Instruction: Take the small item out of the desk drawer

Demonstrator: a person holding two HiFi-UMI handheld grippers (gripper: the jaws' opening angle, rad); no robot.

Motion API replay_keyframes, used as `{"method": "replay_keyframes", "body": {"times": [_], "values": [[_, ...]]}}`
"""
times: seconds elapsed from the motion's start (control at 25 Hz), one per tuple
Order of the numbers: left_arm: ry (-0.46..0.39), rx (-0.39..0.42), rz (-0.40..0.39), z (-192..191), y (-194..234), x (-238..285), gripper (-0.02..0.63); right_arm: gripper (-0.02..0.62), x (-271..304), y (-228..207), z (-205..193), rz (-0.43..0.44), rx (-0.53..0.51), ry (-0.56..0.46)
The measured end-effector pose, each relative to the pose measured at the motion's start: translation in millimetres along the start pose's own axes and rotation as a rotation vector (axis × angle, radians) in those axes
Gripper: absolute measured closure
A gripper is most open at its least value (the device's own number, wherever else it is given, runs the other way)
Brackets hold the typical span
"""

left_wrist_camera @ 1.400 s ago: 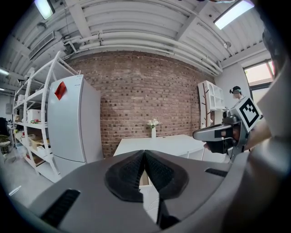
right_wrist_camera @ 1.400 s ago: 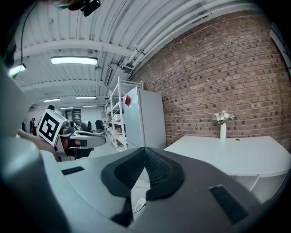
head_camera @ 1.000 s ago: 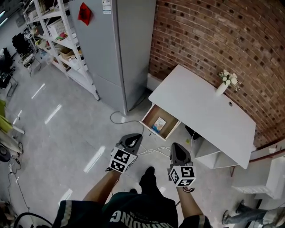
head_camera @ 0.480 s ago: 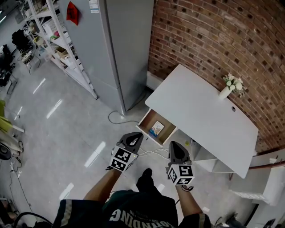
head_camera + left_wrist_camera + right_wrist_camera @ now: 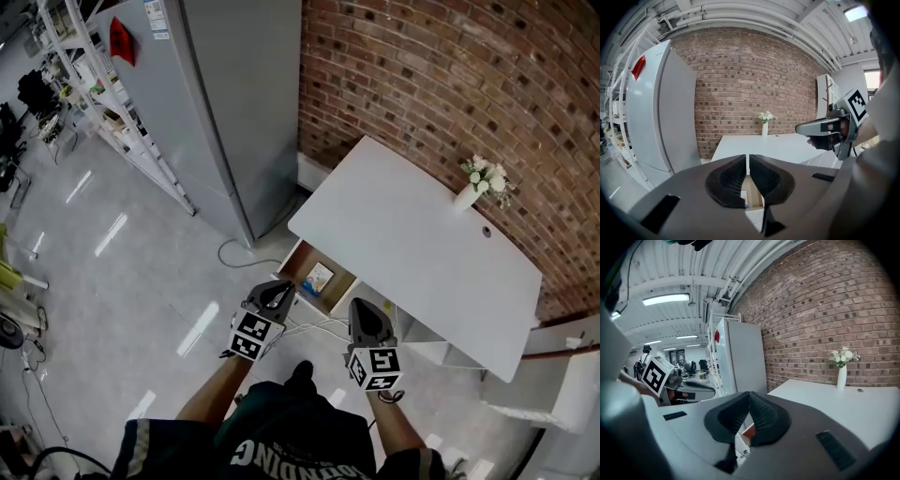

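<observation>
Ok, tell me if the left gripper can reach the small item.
Probably yes: the drawer is open, the small item lies uncovered, nothing blocks the left gripper, though its shut jaws must open.

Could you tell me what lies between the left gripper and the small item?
In the head view, only the front wall of the open drawer and its bare floor separate the left gripper from the small item.

You have bright, even light all round the desk (image 5: 412,244). Strip lamps (image 5: 665,299) overhead, left of the desk, throw white glare streaks on the floor (image 5: 103,239) there. The desk top reads almost blown-out white, and the shadow under it is soft. Both gripper views bend hard at the rims, with black corners, and the brick wall (image 5: 750,79) behind the desk bows.
</observation>
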State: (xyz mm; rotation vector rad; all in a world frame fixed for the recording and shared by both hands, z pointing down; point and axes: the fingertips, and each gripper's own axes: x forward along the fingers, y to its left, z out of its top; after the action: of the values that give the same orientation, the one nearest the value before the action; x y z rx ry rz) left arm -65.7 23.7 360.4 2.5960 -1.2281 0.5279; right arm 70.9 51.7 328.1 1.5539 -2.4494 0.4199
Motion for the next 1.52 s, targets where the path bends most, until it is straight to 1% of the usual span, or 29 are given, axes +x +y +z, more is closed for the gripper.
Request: {"method": "replay_keyframes", "body": {"times": [0.24, 0.48, 0.84, 1.16, 1.52], "values": [[0.001, 0.003, -0.022, 6.2, -14.0, 27.6, 0.588, 0.571, 2.2, -15.7, -3.4, 0.003, -0.008, 0.015], [0.011, 0.012, -0.042, 10.8, -17.2, 45.1, 0.588, 0.571, 5.7, -23.8, -1.3, -0.003, -0.008, 0.011], [0.039, 0.029, -0.104, 9.5, -22.9, 75.4, 0.588, 0.571, 8.2, -43.9, -3.1, -0.05, 0.01, 0.025], [0.085, 0.034, -0.147, -12.6, -22.5, 97.3, 0.588, 0.571, 20.8, -50.9, -26.1, -0.073, 0.043, 0.063], [0.156, 0.01, -0.17, -57.6, -21.2, 104.2, 0.588, 0.571, 35.1, -38.8, -63.8, -0.059, 0.067, 0.134]]}}
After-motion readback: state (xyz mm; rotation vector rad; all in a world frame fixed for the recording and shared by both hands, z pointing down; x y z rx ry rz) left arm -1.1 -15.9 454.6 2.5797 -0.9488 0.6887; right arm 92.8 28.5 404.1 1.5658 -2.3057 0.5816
